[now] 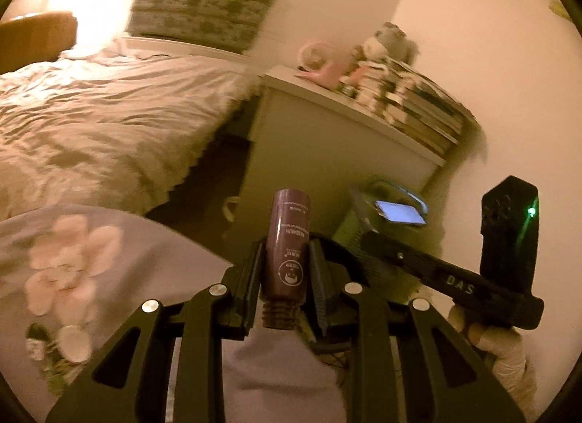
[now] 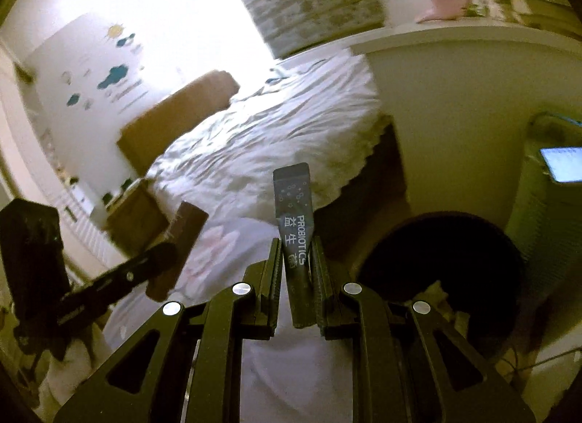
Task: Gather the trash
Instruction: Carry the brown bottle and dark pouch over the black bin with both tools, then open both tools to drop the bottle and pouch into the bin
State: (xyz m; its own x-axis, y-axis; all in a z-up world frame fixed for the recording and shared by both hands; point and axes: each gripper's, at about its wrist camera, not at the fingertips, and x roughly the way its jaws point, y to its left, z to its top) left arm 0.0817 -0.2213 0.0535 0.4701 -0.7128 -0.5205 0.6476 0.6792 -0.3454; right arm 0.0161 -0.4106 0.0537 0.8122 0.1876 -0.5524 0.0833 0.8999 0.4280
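My left gripper (image 1: 285, 263) is shut on a small purple bottle (image 1: 287, 241), capless, its threaded neck toward the camera. In the right wrist view that same bottle (image 2: 182, 244) shows blurred at lower left in the left gripper. My right gripper (image 2: 296, 259) is shut on a dark flat sachet (image 2: 294, 212) printed "PROBIOTICS", which sticks up between the pads. The right gripper's body (image 1: 454, 277) crosses the lower right of the left wrist view, held by a gloved hand (image 1: 505, 354). A dark round bin (image 2: 440, 270) sits low, right of the sachet.
A bed with a rumpled white cover (image 1: 91, 124) fills the left; a floral fabric (image 1: 72, 270) lies nearer. A white cabinet (image 1: 327, 139) carries stacked books and a pink item. A pale appliance with a lit screen (image 1: 400, 212) stands beside it.
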